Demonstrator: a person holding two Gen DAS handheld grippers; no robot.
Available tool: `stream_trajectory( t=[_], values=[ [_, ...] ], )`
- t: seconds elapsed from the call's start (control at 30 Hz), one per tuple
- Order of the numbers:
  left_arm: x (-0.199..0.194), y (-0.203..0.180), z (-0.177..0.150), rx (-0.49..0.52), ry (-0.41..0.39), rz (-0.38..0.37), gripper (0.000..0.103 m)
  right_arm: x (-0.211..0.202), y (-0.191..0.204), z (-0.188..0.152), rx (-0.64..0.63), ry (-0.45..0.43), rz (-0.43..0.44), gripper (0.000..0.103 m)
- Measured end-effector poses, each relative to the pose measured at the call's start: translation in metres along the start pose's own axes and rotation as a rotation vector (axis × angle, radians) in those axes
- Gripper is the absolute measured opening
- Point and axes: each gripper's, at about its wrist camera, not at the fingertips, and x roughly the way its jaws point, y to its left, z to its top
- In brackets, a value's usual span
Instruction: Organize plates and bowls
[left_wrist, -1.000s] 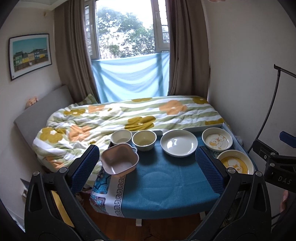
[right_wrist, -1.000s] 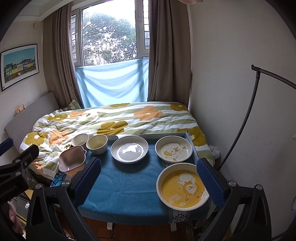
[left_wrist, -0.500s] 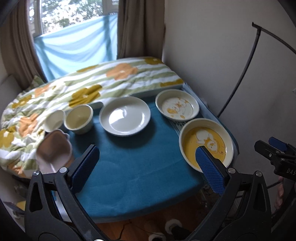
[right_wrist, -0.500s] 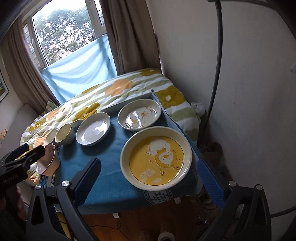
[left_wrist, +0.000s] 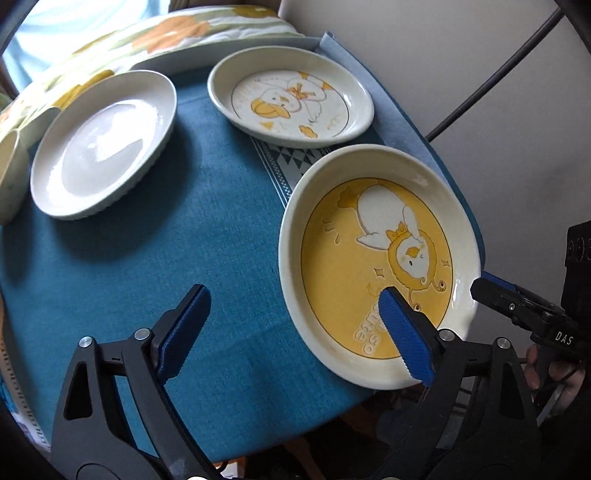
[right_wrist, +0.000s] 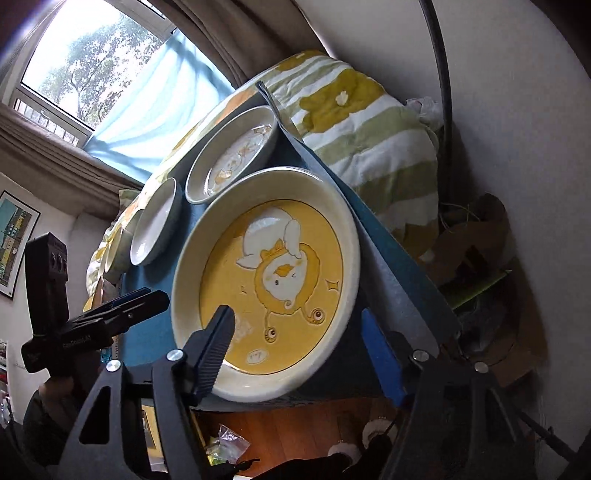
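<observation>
Empty plates lie on the blue cloth (left_wrist: 110, 273).
The yellow duck plate (left_wrist: 376, 266) sits at the table's near right corner; the right gripper (right_wrist: 299, 328) straddles its rim wide open, and the left gripper (left_wrist: 295, 314) gapes beside it, holding nothing.

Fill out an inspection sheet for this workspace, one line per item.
Surface: table under a blue cloth, its edge close to the wall.
Job's things: yellow duck plate nearest; white duck plate behind it; plain white plate to their left; a bowl at the frame's edge.
Clutter: nothing seen on the cloth.
Grippers: left gripper and right gripper both have open jaws around the yellow plate's near rim, holding nothing.
Cables: black cable against the wall.
Surroundings: floral duvet, window, wooden floor.
</observation>
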Motion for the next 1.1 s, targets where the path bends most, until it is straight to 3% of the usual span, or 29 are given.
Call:
stream_trajectory(
  t=[0.13, 0.2, 0.3, 0.4, 0.77, 1.1],
  values=[
    [0.018, 0.001, 0.007, -0.005, 0.045, -0.003, 0.070, 0.012, -0.010, 0.013, -0.016, 0.039, 0.032, 0.047],
    [0.023, 0.001, 0.008, -0.006, 0.061, 0.002, 0.052, 0.016, -0.011, 0.017, -0.043, 0.058, 0.015, 0.033],
    [0.030, 0.001, 0.010, -0.009, 0.082, 0.002, 0.033, 0.017, -0.015, 0.020, -0.060, 0.068, 0.006, 0.023],
    [0.037, -0.001, 0.014, -0.007, 0.085, -0.007, 0.022, 0.016, -0.019, 0.022, -0.066, 0.067, 0.000, 0.014],
    [0.036, -0.024, 0.014, 0.067, 0.046, 0.079, 0.022, 0.024, -0.008, 0.034, -0.183, 0.078, -0.084, 0.014],
    [0.003, -0.025, 0.004, 0.056, -0.040, 0.097, 0.022, 0.021, 0.009, 0.035, -0.309, 0.051, -0.116, 0.014]
  ],
)
